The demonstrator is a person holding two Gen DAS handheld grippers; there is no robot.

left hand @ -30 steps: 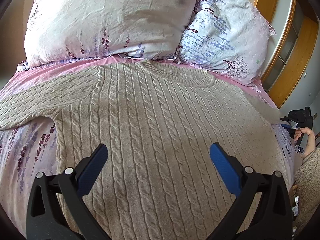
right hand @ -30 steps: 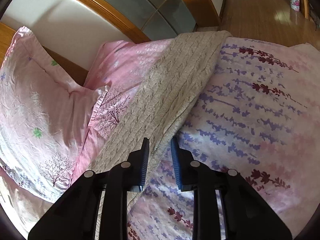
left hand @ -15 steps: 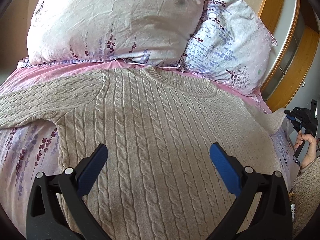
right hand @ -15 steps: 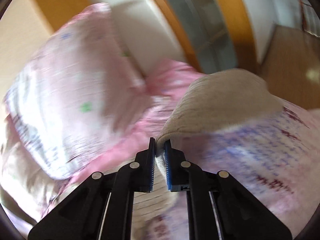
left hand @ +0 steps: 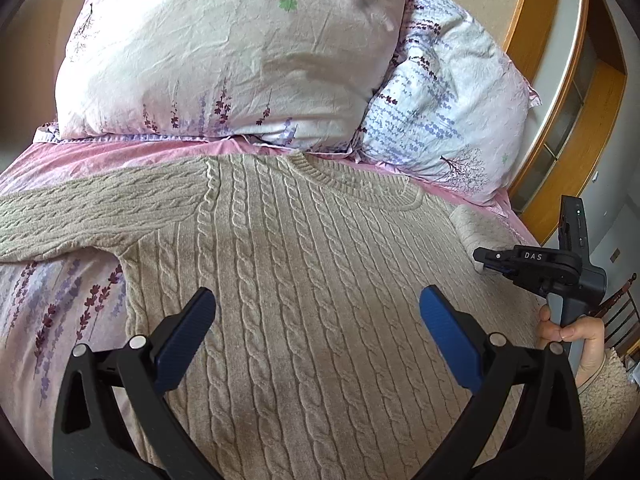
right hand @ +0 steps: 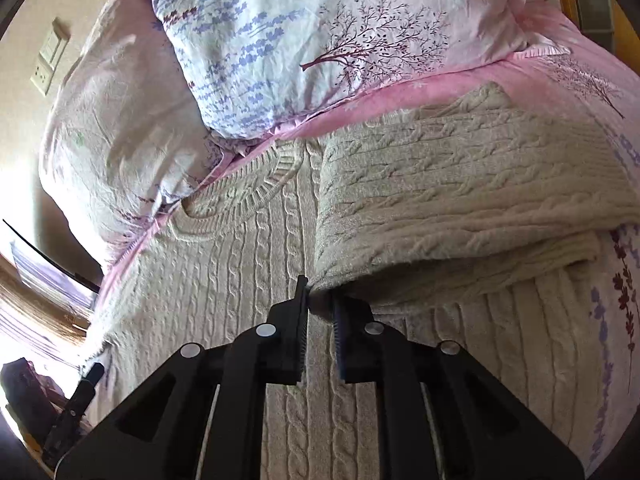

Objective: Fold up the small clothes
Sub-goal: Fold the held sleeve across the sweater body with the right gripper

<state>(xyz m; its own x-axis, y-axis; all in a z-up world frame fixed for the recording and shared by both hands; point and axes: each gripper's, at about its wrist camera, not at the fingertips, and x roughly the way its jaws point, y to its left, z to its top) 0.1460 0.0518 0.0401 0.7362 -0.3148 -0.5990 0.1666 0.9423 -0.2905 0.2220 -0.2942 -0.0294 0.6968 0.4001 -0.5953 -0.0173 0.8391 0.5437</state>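
Note:
A beige cable-knit sweater (left hand: 304,280) lies flat on the bed, neck toward the pillows, its left sleeve (left hand: 92,216) stretched out. My left gripper (left hand: 316,316) is open and empty, hovering over the sweater's middle. My right gripper (right hand: 320,304) is shut on the cuff of the right sleeve (right hand: 460,192), which is folded back over the sweater's body (right hand: 224,288). In the left wrist view the right gripper (left hand: 486,260) shows at the sweater's right edge, held by a hand.
Two floral pillows (left hand: 232,52) (left hand: 448,116) lie at the head of the bed on a pink sheet (left hand: 100,160). A wooden frame (left hand: 576,148) stands at the right. A wall socket (right hand: 48,62) is beyond the pillows.
My right gripper closed on the right sleeve, lifted it and swung it inward over the sweater's body. My left gripper stayed open and shifted slightly over the sweater.

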